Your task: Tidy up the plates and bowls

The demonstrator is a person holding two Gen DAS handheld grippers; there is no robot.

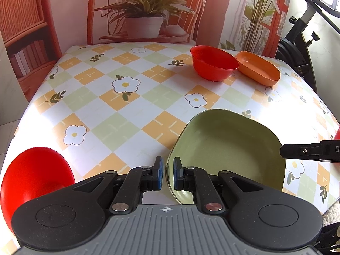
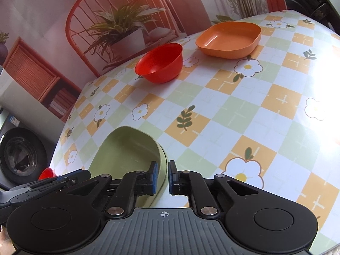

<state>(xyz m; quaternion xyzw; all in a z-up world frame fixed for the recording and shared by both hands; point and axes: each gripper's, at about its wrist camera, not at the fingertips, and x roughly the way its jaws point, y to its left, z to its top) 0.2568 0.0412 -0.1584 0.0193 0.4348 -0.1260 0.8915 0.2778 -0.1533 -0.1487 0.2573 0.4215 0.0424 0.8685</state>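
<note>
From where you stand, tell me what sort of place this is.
Probably a home room staged for recording: a table in a floral checked tablecloth, a printed backdrop of plants and shelves behind it, and a washing machine beside it.

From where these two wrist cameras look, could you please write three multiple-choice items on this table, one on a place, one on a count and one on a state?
1. Where does the orange plate sit?
A. At the far side, beside a red bowl
B. Stacked inside the green plate
C. On the chair

2. How many red bowls are in view?
A. One
B. Two
C. Four

3. How does the left gripper stand at the green plate?
A. Far away over the red bowl
B. Its fingers straddle the plate's near rim, one inside and one outside
C. Lifting the orange plate

Key: 1 A, the orange plate lies next to the far red bowl near the table's far edge. 2 B, a second red bowl sits near the left gripper. 3 B, the rim passes between its blue pads. The right gripper straddles the opposite rim likewise.
</note>
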